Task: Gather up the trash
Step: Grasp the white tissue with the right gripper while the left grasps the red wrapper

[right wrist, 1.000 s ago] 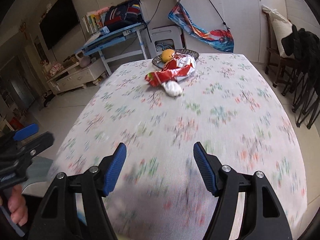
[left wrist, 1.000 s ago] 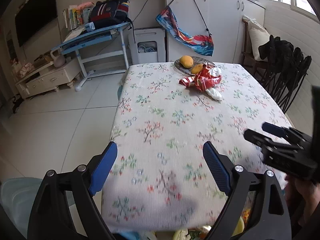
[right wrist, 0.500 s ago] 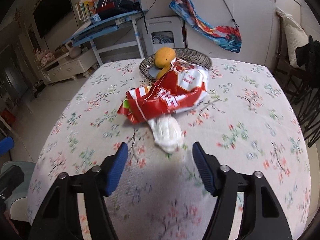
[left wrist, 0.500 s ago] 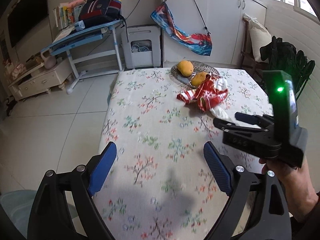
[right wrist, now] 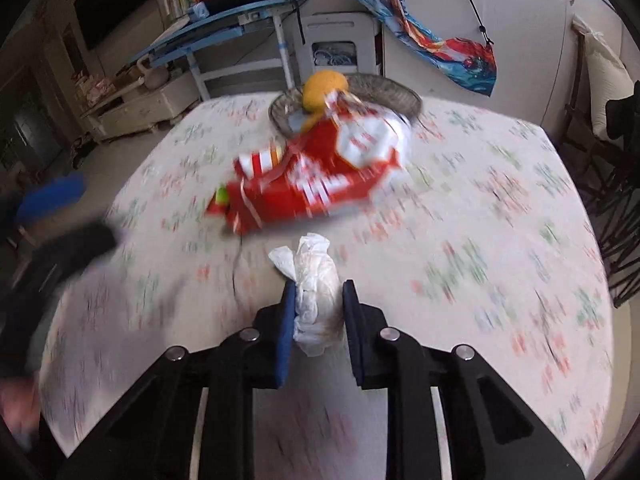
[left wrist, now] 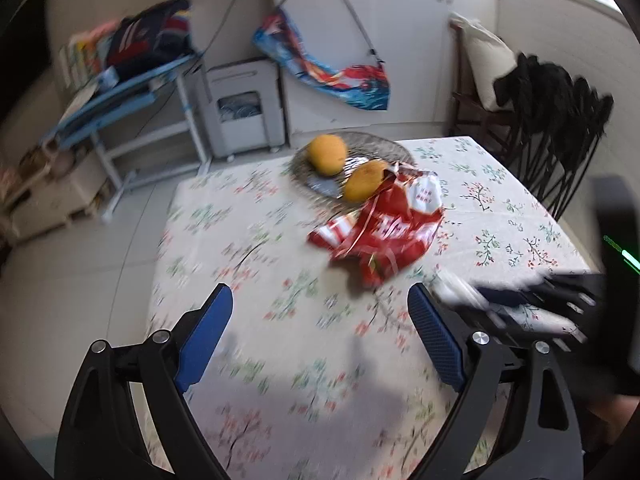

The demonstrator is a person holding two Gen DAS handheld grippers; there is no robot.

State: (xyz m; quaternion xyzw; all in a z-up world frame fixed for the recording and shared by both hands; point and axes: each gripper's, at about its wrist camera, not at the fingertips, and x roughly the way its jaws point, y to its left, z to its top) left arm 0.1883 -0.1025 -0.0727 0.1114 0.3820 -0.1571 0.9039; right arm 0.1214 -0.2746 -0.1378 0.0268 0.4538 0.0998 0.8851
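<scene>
Trash is lying on the floral tablecloth [left wrist: 280, 312] in the left wrist view: a crumpled red and white snack bag [left wrist: 384, 228] is sitting past the middle of the table, its far edge touching the woven tray [left wrist: 394, 146] that is carrying two orange-yellow fruits [left wrist: 326, 154]. The left gripper [left wrist: 320, 320] is hovering over bare cloth in front of the bag with its blue pads spread wide and nothing between them. At the right edge the right gripper [left wrist: 532, 300] is reaching in, blurred, with something white at its tips that cannot be made out clearly here. Beyond the table a white cabinet [left wrist: 244, 110], a blue desk [left wrist: 132, 92] piled with a backpack and books, and a colourful bag [left wrist: 340, 76] hanging on the wall cupboards are showing, and dark folding chairs [left wrist: 560, 128] are standing at the right. In the right wrist view, the right gripper [right wrist: 318, 312] is closing its jaws on a wad of white crumpled plastic [right wrist: 314, 280], both pads pressing against its sides, and the wad is sitting on the cloth just in front of the snack bag [right wrist: 312, 172], apart from it. The bag is leaning against the tray [right wrist: 384, 90] and half covering one fruit [right wrist: 324, 88]. The left gripper [right wrist: 52, 208] is appearing as a blur at the left edge.
</scene>
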